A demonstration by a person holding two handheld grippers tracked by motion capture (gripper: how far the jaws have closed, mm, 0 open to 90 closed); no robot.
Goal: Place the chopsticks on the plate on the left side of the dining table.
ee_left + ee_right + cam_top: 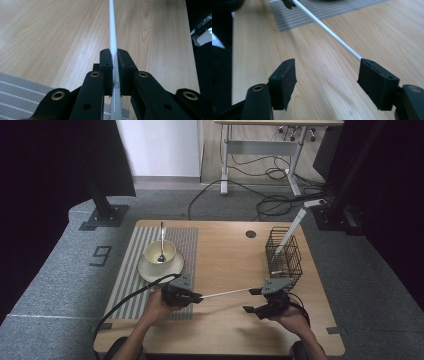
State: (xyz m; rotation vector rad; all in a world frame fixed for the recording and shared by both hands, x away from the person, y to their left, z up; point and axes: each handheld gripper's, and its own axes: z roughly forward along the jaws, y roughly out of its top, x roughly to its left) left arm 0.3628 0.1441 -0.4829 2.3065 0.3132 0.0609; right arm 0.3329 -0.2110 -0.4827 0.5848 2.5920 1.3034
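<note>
A thin white stick (pixel 225 293) lies level just above the wooden table (pixel 227 252), running between my two grippers. My left gripper (pixel 200 298) is shut on the stick's left end; in the left gripper view the pads (pixel 106 62) pinch the stick (pixel 111 30), which runs straight ahead. My right gripper (pixel 249 300) stands open at the stick's other end. In the right gripper view the jaws (pixel 327 75) are wide apart and the stick (pixel 329 31) ends at the outer edge of the right-hand pad (pixel 375 80), not between the pads.
A cream cup (pixel 160 251) with a spoon stands on a saucer (pixel 150 271) on a striped placemat (pixel 127 265) at the left. A black wire basket (pixel 284 254) at the right holds another white stick (pixel 294 226). The table has a cable hole (pixel 250 234).
</note>
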